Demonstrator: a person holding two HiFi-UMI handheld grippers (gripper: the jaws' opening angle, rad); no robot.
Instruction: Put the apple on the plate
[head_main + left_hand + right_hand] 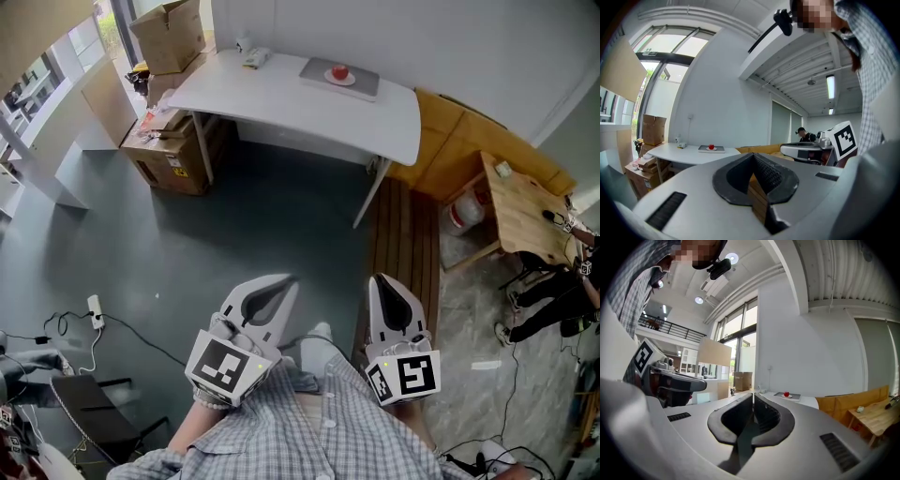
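Observation:
A red apple (340,72) rests on a small white plate (330,79) lying on a grey mat (361,82), far off on a white table (281,98). The apple (711,147) shows tiny in the left gripper view, and the apple (786,393) appears again in the right gripper view. My left gripper (289,281) and right gripper (378,280) are held level near my body, far from the table, both shut with nothing between the jaws.
Cardboard boxes (171,35) stand left of the table. A wooden bench (459,141) and a small wooden table (520,206) lie to the right, with a person (553,291) beside them. Cables and a power strip (95,309) lie on the grey floor at left.

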